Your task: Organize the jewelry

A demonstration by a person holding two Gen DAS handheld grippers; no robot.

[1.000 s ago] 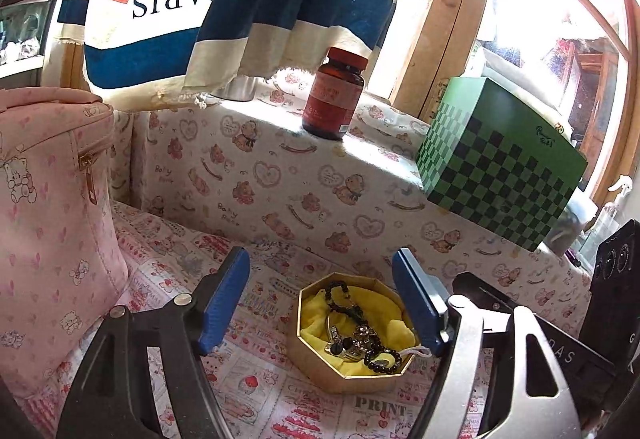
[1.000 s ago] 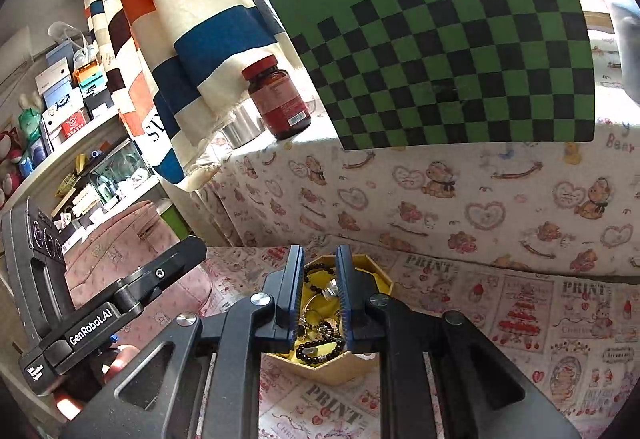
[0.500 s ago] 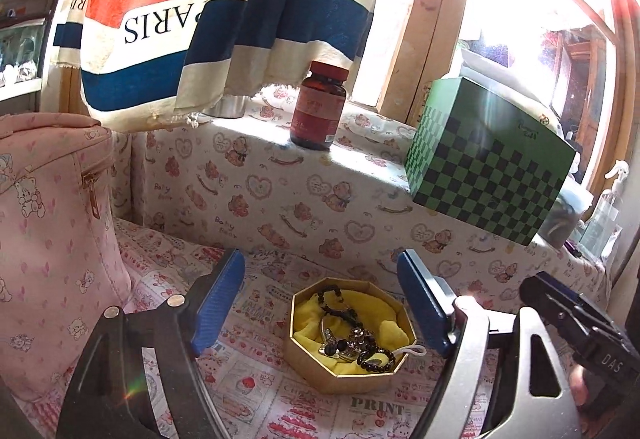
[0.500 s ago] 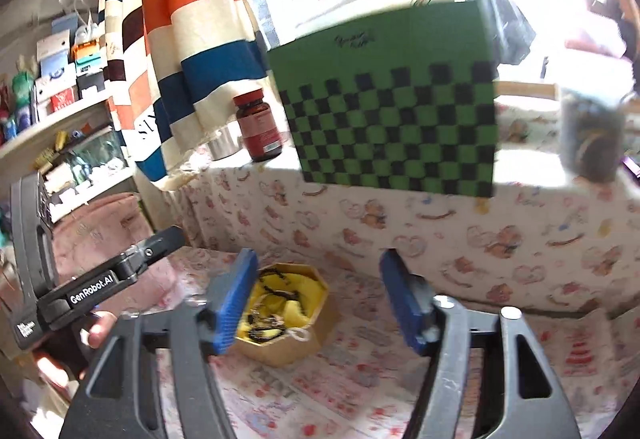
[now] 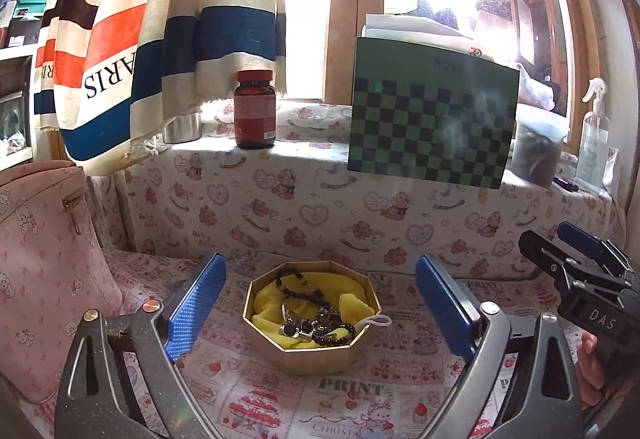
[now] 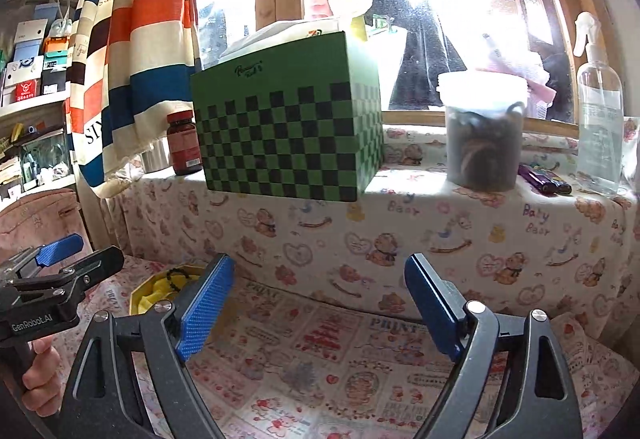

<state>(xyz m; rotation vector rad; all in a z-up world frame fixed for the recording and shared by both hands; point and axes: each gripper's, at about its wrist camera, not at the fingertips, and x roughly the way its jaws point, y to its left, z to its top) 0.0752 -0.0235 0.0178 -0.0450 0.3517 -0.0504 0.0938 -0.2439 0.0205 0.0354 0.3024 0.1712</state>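
A gold octagonal box (image 5: 312,353) with yellow lining stands on the patterned cloth. In it lie a black bead bracelet (image 5: 316,331) and silvery jewelry. My left gripper (image 5: 320,307) is open and empty, pulled back, framing the box. My right gripper (image 6: 320,305) is open and empty, to the right of the box (image 6: 160,289), which its left finger partly hides. The right gripper also shows at the right edge of the left wrist view (image 5: 576,259).
A pink bag (image 5: 44,271) stands at left. On the covered ledge are a brown pill bottle (image 5: 255,111), a green checkered box (image 6: 292,127), a lidded jar (image 6: 482,131) and a spray bottle (image 6: 598,111). A striped towel (image 5: 160,23) hangs above.
My right gripper opened over the box, let go of the jewelry, then drew back and to the right. My left gripper pulled back slightly and stayed open.
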